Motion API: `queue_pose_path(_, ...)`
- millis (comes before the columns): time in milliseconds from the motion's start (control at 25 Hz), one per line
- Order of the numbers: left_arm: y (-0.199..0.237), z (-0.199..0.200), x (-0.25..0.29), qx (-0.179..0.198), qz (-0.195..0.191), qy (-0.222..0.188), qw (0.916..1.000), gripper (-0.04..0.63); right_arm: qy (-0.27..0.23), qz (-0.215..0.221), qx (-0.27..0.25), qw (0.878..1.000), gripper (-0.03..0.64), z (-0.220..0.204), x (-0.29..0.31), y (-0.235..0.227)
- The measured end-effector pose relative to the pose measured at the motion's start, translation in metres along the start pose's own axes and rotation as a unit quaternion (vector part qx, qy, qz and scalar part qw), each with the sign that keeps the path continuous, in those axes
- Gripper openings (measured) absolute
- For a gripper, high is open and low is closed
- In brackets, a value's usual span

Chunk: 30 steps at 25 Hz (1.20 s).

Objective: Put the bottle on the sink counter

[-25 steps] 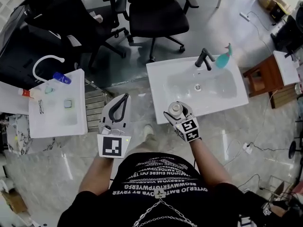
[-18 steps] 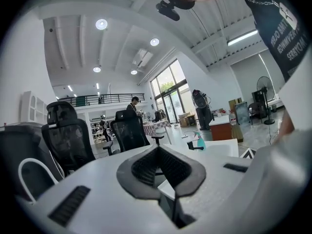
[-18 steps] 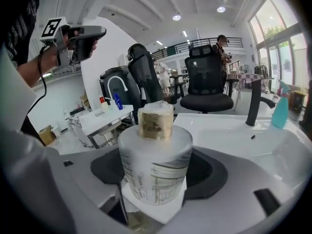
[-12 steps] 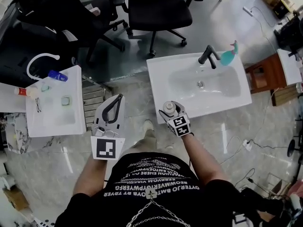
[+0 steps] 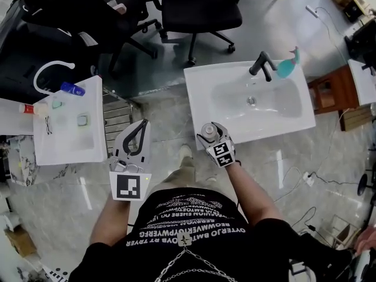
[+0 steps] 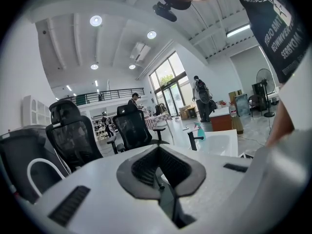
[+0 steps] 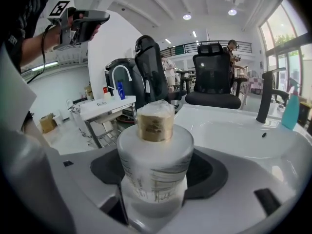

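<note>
My right gripper (image 5: 210, 136) is shut on a frosted white bottle (image 5: 207, 130) with a gold neck band and a clear cap. It holds the bottle upright at the front left corner of the white sink counter (image 5: 200, 84). In the right gripper view the bottle (image 7: 155, 162) stands between the jaws, with the counter (image 7: 229, 118) just behind it. My left gripper (image 5: 137, 141) hangs over the floor between the two sinks. Its jaws meet at the tips with nothing in them, as the left gripper (image 6: 158, 150) view also shows.
A black faucet (image 5: 261, 65) and a teal spray bottle (image 5: 286, 66) stand at the counter's back right. A second white sink (image 5: 44, 143) at the left carries a curved white faucet (image 5: 50, 72) and a blue bottle (image 5: 73, 89). Black office chairs (image 5: 200, 7) stand beyond.
My right gripper has carried the bottle a little to the left, toward the counter's front left corner. The left gripper has drifted slightly left and nearer to me.
</note>
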<state>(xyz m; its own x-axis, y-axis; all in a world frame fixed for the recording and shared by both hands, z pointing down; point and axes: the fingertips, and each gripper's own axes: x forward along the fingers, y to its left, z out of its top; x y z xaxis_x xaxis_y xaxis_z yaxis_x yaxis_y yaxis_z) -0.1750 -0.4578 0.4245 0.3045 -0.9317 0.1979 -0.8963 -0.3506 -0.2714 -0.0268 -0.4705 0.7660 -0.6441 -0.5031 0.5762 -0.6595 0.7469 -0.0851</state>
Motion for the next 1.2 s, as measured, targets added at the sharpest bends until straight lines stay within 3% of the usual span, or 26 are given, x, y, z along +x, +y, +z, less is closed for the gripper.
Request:
queue_pose_path(240,-0.007,0.006,-0.007,0.007,0.0,-0.004,1.0,0.006,0.007,0.003,-0.041,0.999,0.334,-0.01,0.002,0.005)
queue_pose_path(560,-0.012,0.015,-0.022,0.011,0.011,-0.019,0.9997,0.006,0.018,0.029,-0.046,0.998,0.357,-0.007,-0.017,0.009)
queue_pose_path(720,-0.016,0.024,-0.031,0.003,0.026,-0.039,0.9989,0.006,0.031,0.036,-0.066,0.997,0.373,-0.017,-0.051,0.007)
queue_pose_path(840,-0.023,0.028,-0.037,-0.009,0.034,-0.045,0.9984,0.006,0.021,0.025,-0.048,0.998,0.371,-0.018,-0.101,-0.003)
queue_pose_path(880,-0.025,0.029,-0.039,-0.017,0.036,-0.045,0.9982,0.006,0.006,0.014,-0.038,0.999,0.346,-0.011,-0.122,-0.007)
queue_pose_path(1040,-0.038,0.043,-0.049,-0.046,0.033,-0.059,0.9967,0.006,-0.096,-0.072,0.001,0.993,0.044,0.048,-0.216,-0.034)
queue_pose_path(1080,-0.043,0.049,-0.051,-0.05,0.031,-0.066,0.9961,0.006,-0.116,-0.091,0.011,0.989,-0.003,0.063,-0.237,-0.041)
queue_pose_path(1200,-0.061,0.066,-0.062,-0.054,0.026,-0.089,0.9942,0.006,-0.15,-0.12,0.021,0.981,-0.003,0.102,-0.293,-0.052)
